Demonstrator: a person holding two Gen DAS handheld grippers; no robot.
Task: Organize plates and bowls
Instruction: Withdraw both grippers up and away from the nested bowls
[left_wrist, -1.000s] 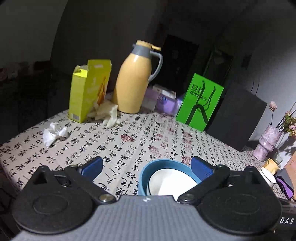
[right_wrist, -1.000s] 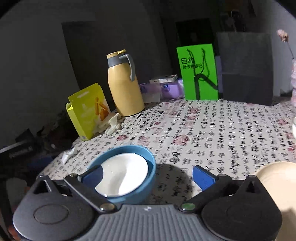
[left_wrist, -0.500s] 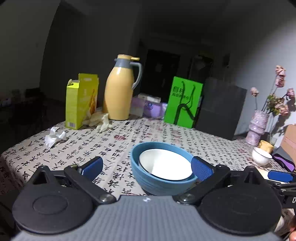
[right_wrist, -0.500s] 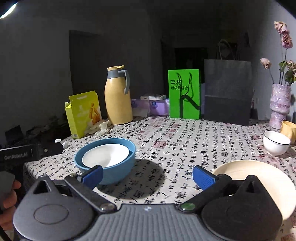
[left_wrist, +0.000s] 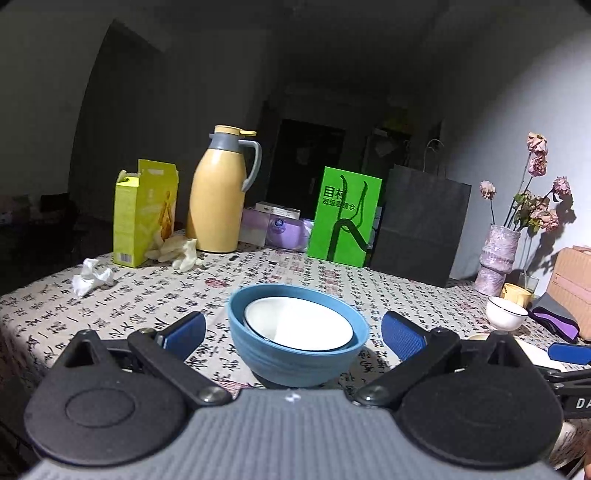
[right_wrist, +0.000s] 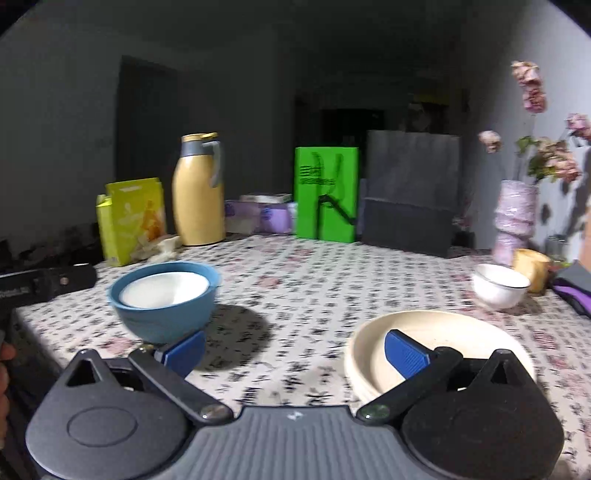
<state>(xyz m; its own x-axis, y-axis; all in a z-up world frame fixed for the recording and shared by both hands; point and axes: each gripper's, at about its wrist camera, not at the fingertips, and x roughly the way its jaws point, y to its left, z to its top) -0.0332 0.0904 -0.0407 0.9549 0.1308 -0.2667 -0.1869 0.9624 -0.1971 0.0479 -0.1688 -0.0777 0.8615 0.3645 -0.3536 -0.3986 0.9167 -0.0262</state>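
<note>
A blue bowl (left_wrist: 295, 354) with a white bowl (left_wrist: 297, 323) nested inside stands on the patterned tablecloth (left_wrist: 147, 291). My left gripper (left_wrist: 293, 334) is open, its blue pads on either side of the blue bowl, a little nearer the camera. In the right wrist view the same blue bowl (right_wrist: 164, 306) sits at the left, a cream plate (right_wrist: 436, 339) at the right. My right gripper (right_wrist: 295, 349) is open over bare cloth between them, its right pad in front of the plate. A small white bowl (right_wrist: 498, 288) with a dark rim stands farther right.
Along the back stand a yellow carton (left_wrist: 144, 214), a yellow thermos jug (left_wrist: 219, 195), purple boxes (left_wrist: 275, 229), a green bag (left_wrist: 345, 218), a black bag (left_wrist: 417, 229) and a vase of dried flowers (left_wrist: 498, 258). A crumpled tissue (left_wrist: 90, 280) lies left. A yellow cup (right_wrist: 532, 267) sits right.
Both cameras have pulled back and levelled, so the bowls sit farther away. The right view has swung right, bringing more of the cream plate and the small white bowl into view.
</note>
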